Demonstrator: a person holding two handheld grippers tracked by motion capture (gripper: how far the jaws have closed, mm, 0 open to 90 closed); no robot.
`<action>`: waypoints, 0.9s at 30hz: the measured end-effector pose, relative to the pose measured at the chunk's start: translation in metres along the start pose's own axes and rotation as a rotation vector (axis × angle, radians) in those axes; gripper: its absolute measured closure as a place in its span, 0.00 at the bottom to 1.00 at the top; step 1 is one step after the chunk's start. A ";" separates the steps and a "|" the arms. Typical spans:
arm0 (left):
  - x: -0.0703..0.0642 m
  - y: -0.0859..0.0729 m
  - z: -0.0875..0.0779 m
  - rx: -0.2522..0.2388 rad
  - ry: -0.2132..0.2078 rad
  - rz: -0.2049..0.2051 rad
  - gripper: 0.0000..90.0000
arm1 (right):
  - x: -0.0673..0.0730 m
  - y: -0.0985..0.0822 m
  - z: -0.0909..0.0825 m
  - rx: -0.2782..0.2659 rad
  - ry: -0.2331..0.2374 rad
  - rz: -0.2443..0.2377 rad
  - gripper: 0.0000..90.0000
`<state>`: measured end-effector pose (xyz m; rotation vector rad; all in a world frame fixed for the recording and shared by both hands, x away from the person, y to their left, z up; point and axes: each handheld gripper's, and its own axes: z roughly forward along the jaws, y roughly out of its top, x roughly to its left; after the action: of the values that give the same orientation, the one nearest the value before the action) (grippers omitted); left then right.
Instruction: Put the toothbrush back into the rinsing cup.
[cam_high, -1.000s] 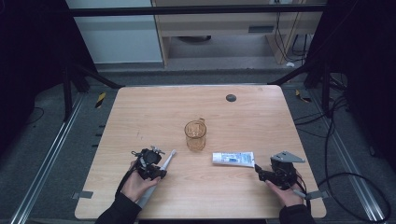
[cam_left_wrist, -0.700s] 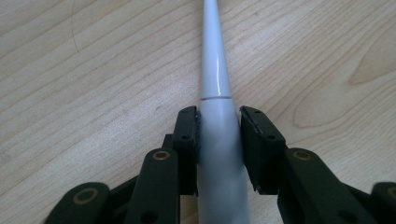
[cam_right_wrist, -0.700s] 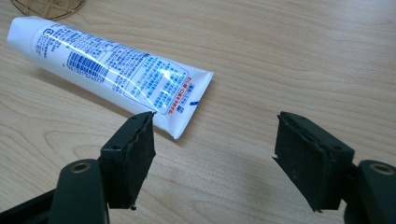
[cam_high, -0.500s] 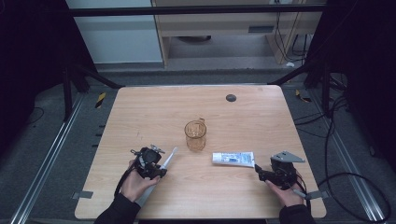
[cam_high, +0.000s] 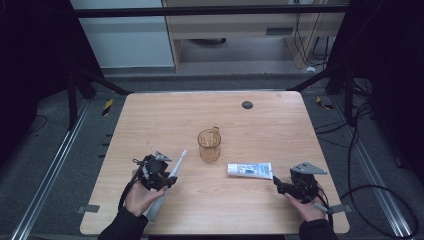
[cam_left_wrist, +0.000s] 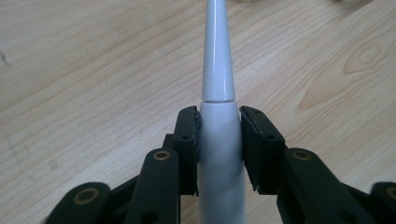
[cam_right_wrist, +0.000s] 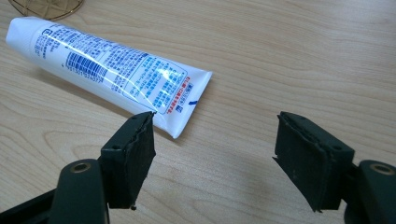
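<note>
My left tool (cam_left_wrist: 218, 140) is clamped on the thick handle of the white toothbrush (cam_high: 170, 175), which lies at about 7 o'clock from the amber cup (cam_high: 209, 145) at mid-table (cam_high: 150, 115); it looks light, stiff and slick, so I judge that fat section the right hold. My right tool (cam_right_wrist: 212, 154) stands wide open just short of the crimped tail of the toothpaste tube (cam_right_wrist: 112, 70), at 4 o'clock from the cup. The tube looks soft, so I'd take the flat tail; both hands sit low at the near edge.
</note>
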<state>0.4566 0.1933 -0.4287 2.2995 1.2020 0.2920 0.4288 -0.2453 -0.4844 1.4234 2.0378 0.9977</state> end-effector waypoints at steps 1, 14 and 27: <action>0.000 0.001 -0.004 -0.014 0.001 0.003 0.75 | 0.000 0.000 0.000 0.001 -0.001 -0.002 0.32; -0.001 0.006 -0.045 -0.194 0.041 0.038 0.75 | 0.001 0.000 0.001 0.002 -0.008 -0.004 0.32; 0.010 0.023 -0.061 -0.322 0.081 0.030 0.75 | 0.001 0.000 0.002 0.004 -0.007 0.002 0.32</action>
<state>0.4534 0.2114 -0.3656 2.0432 1.0716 0.5519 0.4300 -0.2439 -0.4862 1.4295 2.0346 0.9885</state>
